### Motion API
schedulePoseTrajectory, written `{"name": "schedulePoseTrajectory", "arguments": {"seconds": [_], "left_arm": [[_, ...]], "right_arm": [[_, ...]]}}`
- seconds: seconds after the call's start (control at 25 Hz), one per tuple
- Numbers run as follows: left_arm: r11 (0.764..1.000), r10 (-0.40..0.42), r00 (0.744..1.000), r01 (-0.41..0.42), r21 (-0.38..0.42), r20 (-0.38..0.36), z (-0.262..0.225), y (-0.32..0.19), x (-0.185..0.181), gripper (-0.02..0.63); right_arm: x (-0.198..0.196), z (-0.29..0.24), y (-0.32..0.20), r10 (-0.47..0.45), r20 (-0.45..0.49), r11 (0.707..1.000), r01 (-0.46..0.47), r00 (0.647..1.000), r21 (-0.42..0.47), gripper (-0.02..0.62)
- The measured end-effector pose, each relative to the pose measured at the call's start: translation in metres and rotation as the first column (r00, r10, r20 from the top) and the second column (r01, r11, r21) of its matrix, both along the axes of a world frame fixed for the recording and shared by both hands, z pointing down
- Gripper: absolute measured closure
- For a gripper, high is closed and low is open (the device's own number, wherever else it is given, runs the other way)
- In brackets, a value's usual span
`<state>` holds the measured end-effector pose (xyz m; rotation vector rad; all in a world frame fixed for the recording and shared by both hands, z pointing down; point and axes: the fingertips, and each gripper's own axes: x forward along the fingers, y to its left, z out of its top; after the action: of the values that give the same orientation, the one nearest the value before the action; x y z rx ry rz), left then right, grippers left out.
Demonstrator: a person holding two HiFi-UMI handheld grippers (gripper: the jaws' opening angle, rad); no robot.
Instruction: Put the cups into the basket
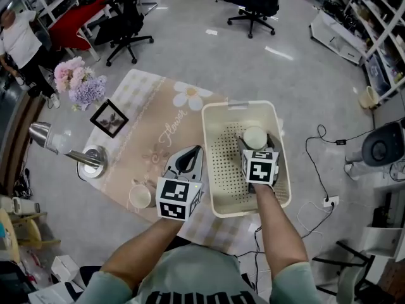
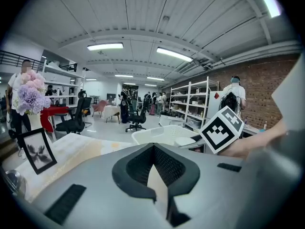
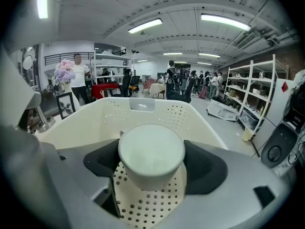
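A cream perforated basket [image 1: 215,170] stands on the table's right side. Inside it, my right gripper [image 1: 255,145] is shut on a white cup [image 1: 255,136]. The right gripper view shows this cup [image 3: 151,154] clamped between the dark pads [image 3: 205,168], above the basket's holed floor [image 3: 143,204]. A second white cup [image 1: 140,196] stands on the tablecloth, left of the basket and just left of my left gripper [image 1: 187,161]. The left gripper [image 2: 155,149] is shut with nothing in it, and points towards the basket's rim [image 2: 157,133].
A patterned cloth [image 1: 152,125] covers the table. At its left end stand a bunch of flowers [image 1: 79,81], a black picture frame [image 1: 109,118] and a metal desk lamp [image 1: 63,145]. Office chairs [image 1: 126,27] and shelving stand beyond, and cables [image 1: 323,170] lie on the floor to the right.
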<state>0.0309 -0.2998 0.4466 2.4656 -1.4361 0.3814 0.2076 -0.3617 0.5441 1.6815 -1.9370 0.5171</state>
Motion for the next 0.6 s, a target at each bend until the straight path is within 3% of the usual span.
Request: {"name": "schedulePoseTrajectory", "arguments": {"seconds": [0.6], "left_arm": [[0.999, -0.011, 1.0, 0.011, -0.032, -0.018, 0.013, -0.003, -0.004, 0.603]], "right_arm": [[0.014, 0.036, 0.002, 0.022, -0.04, 0.999, -0.024, 0.999, -0.044, 0.21]]}}
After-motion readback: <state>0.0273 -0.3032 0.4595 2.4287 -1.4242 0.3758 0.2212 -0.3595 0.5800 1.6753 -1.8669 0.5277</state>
